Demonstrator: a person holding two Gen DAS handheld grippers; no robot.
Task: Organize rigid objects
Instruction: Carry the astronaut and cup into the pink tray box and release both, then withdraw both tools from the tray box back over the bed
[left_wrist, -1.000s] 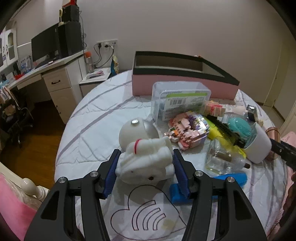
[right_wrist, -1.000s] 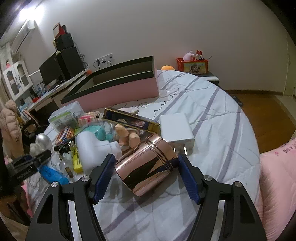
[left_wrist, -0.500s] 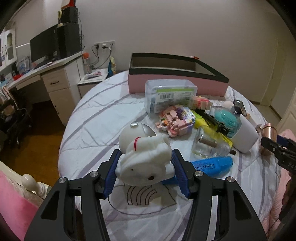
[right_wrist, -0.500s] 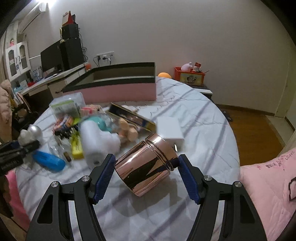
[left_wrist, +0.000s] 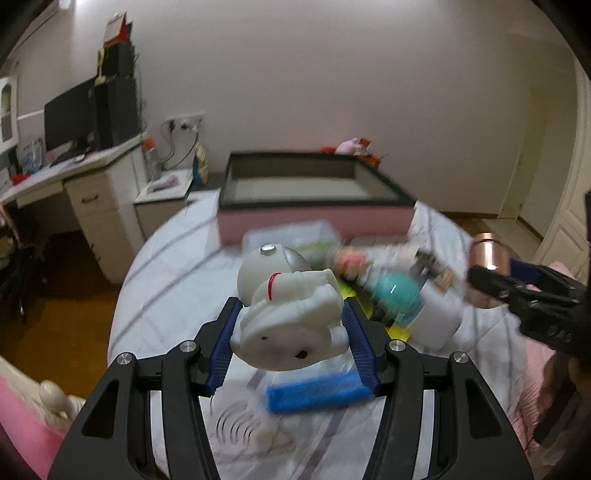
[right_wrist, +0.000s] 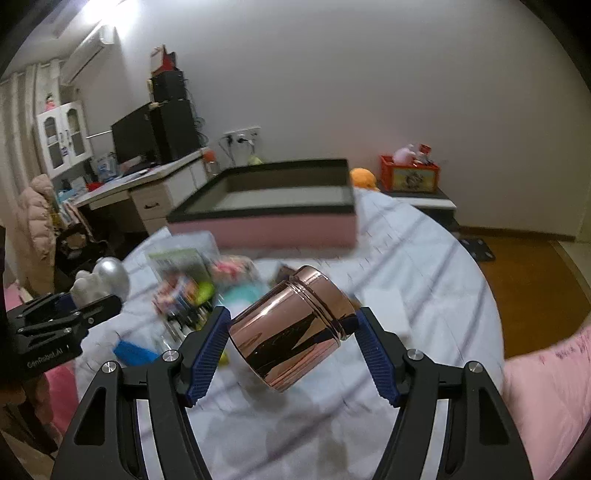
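My left gripper (left_wrist: 291, 341) clamps the astronaut (left_wrist: 291, 317) and my right gripper (right_wrist: 291, 345) clamps the copper jar (right_wrist: 295, 326), both lifted above the bed (right_wrist: 424, 258), while the far pink box (right_wrist: 273, 210) looks empty and the near pile (left_wrist: 388, 291) remains, so I judge organizing barely begun.

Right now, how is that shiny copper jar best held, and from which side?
Across its smooth round wall, as the right gripper does now: one blue pad on each side of the copper jar, approached side-on, below the ridged lid band. The jar lies tilted, so the straight wall probably offers the steadiest opposing surfaces; the ridged band looks less even.
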